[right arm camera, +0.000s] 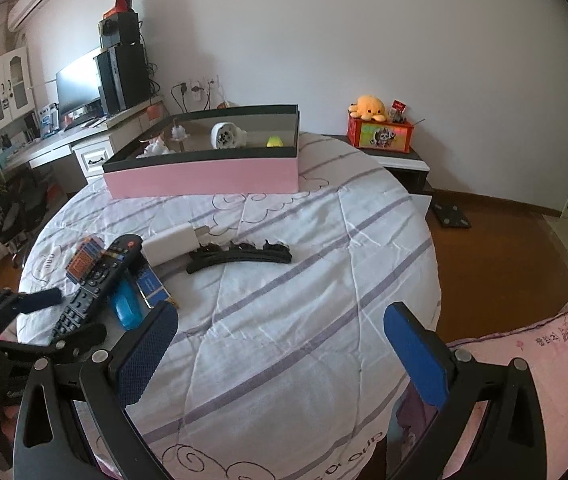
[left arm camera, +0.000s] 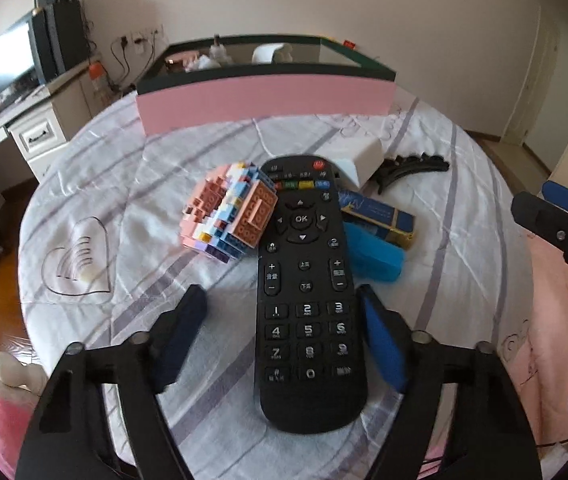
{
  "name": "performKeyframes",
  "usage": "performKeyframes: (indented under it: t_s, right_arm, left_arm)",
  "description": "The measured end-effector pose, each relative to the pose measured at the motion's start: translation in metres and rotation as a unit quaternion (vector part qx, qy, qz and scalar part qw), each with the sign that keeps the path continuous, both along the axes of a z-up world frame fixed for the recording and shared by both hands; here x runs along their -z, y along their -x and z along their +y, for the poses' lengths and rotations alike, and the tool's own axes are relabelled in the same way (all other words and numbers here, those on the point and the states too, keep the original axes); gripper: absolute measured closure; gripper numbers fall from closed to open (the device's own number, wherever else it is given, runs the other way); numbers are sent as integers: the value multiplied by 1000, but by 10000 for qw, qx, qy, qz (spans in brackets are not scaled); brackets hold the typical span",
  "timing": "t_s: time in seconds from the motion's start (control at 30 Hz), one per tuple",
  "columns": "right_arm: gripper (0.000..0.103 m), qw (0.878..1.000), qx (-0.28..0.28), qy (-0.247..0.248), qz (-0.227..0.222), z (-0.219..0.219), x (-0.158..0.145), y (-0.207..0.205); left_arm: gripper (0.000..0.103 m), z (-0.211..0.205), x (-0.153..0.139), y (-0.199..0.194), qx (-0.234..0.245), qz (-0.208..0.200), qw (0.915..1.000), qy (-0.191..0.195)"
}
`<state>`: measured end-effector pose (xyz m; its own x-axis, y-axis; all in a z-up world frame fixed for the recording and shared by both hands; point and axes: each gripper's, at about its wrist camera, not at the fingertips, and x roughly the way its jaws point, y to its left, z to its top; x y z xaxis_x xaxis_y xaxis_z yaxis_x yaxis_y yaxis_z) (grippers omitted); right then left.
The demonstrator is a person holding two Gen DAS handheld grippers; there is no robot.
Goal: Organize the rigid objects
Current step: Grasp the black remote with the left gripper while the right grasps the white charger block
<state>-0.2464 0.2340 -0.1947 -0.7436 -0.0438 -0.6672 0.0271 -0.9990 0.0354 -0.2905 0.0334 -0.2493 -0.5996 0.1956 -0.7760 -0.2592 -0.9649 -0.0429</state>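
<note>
Left tool wide open astride black remote, right tool open, empty.

White walls, wooden floor, a white desk with monitor.

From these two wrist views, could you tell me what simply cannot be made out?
- Left wrist: the blue case and dark blue box are partly covered by the remote.
- Left wrist: the pink box front wall hides most of its contents.
- Right wrist: the brick model sits largely behind the remote; the left gripper is cut by the edge.
</note>
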Motion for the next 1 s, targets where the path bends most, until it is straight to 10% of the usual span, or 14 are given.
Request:
performKeyframes:
  t_s: [0.13, 1.0]
  right_arm:
    - [0, 10000, 7, 18, -50, 1, 4, 3]
    - [0, 9960, -842, 13, -295, -58, 15, 70]
  left_arm:
    - [59, 3, -3, 1, 244, 102, 9996, -133]
    - [59, -31, -41, -11, 185, 724, 9972, -12]
